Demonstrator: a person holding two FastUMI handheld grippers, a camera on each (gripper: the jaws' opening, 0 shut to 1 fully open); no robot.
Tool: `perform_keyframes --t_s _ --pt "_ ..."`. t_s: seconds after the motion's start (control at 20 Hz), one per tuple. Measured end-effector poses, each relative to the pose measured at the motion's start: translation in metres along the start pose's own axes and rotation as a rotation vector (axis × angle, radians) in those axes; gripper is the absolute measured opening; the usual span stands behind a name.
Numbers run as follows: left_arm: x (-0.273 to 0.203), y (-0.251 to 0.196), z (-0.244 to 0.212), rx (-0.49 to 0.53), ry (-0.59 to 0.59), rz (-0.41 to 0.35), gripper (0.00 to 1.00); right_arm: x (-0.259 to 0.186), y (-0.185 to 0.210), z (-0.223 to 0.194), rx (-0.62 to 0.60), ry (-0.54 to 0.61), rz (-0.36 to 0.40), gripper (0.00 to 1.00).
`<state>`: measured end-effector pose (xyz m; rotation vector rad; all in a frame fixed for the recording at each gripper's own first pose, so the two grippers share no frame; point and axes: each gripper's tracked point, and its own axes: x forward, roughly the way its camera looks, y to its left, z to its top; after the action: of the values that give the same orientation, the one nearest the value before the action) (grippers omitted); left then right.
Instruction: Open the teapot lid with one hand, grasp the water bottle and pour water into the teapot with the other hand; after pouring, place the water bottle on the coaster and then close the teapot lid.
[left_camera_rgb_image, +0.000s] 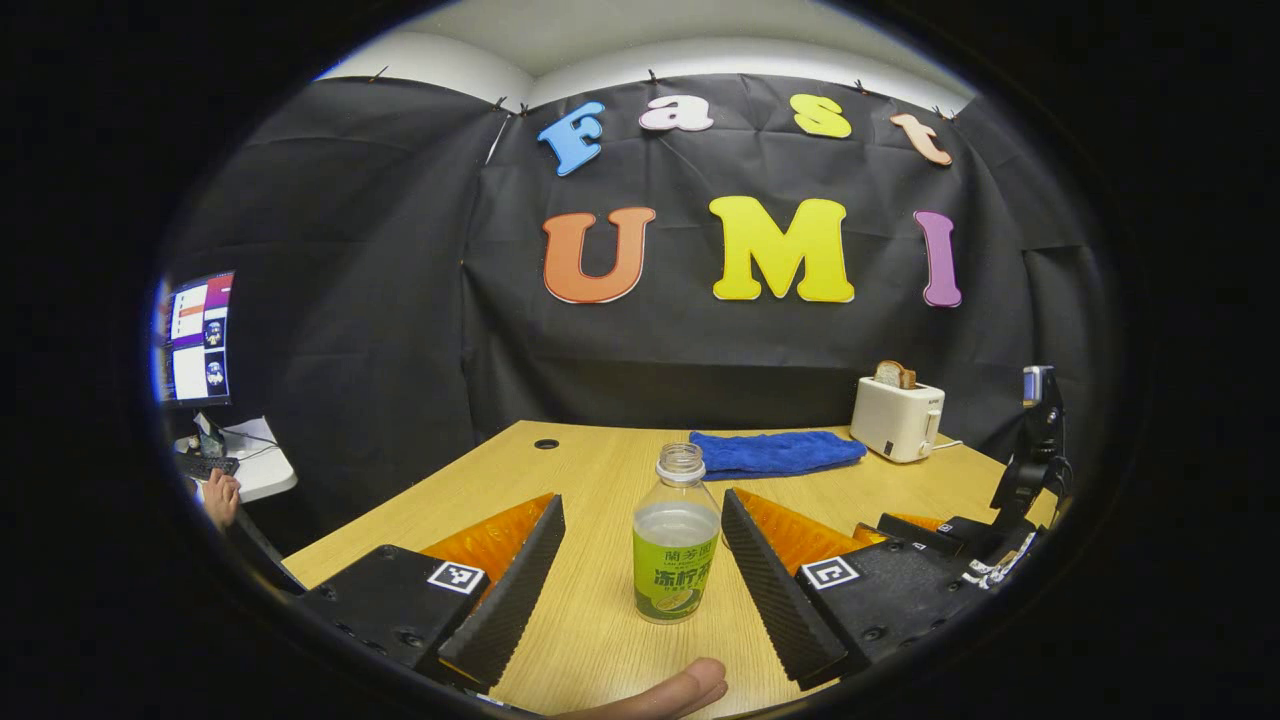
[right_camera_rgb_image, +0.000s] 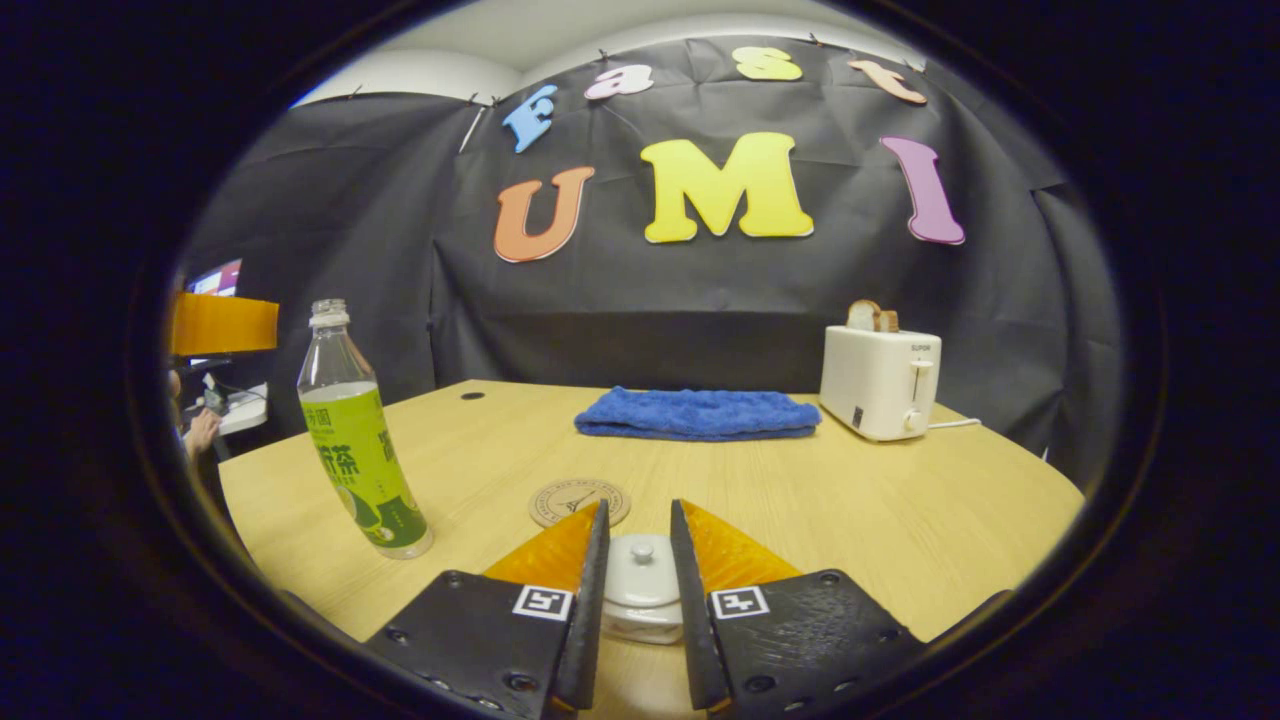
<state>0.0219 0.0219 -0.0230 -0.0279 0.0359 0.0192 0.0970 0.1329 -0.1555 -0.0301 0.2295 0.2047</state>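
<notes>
An uncapped water bottle (left_camera_rgb_image: 676, 540) with a green label stands upright on the wooden table (left_camera_rgb_image: 590, 640). It sits between the fingers of my left gripper (left_camera_rgb_image: 641, 498), which is open, with a gap on each side. In the right gripper view the same bottle (right_camera_rgb_image: 360, 450) stands at the left. My right gripper (right_camera_rgb_image: 639, 505) is shut on the white teapot lid (right_camera_rgb_image: 641, 575), whose small knob shows between the fingers. The lid rests on the pot, and the pot body is mostly hidden. A round tan coaster (right_camera_rgb_image: 572, 496) lies just beyond the fingertips. My right gripper (left_camera_rgb_image: 905, 528) also appears low at the right of the left gripper view.
A folded blue towel (right_camera_rgb_image: 697, 414) lies at the back of the table. A white toaster (right_camera_rgb_image: 880, 382) with bread in it stands at the back right. A monitor (left_camera_rgb_image: 197, 338) and a desk are off to the left. A person's fingertip (left_camera_rgb_image: 680, 690) shows at the near edge.
</notes>
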Motion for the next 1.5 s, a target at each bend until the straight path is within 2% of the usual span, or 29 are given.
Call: perform_keyframes --t_s 0.15,0.25,0.55,0.75,0.95,1.05,1.25,1.4,1.5 --pt "0.001 0.000 -0.001 0.004 0.001 -0.002 0.99 0.002 0.003 0.002 0.005 -0.011 0.005 0.36" --pt "0.002 0.000 -0.002 0.006 0.004 -0.003 0.99 0.001 0.000 0.000 0.023 -0.020 -0.006 0.05" --pt "0.005 0.001 -0.006 -0.007 0.016 -0.024 0.99 0.001 0.003 0.009 -0.013 -0.026 0.006 0.00" --pt "0.007 -0.005 -0.007 -0.081 0.030 -0.098 0.99 -0.016 0.000 0.041 0.013 -0.094 0.017 0.00" --pt "0.013 -0.005 -0.013 -0.106 0.033 -0.137 0.99 -0.043 -0.016 0.070 -0.038 -0.157 -0.016 0.00" --pt "0.016 -0.016 -0.025 -0.138 0.078 -0.173 0.98 -0.058 -0.025 0.078 -0.061 -0.179 -0.034 0.00" --pt "0.028 -0.023 -0.038 -0.082 0.065 -0.190 0.96 -0.085 -0.043 0.086 -0.065 -0.193 -0.041 0.00" --pt "0.045 -0.022 -0.043 -0.048 0.011 -0.172 0.96 -0.096 -0.055 0.091 -0.069 -0.199 -0.048 0.00" --pt "0.050 -0.033 -0.050 -0.039 -0.011 -0.198 0.96 -0.100 -0.064 0.093 -0.064 -0.195 -0.053 0.00"
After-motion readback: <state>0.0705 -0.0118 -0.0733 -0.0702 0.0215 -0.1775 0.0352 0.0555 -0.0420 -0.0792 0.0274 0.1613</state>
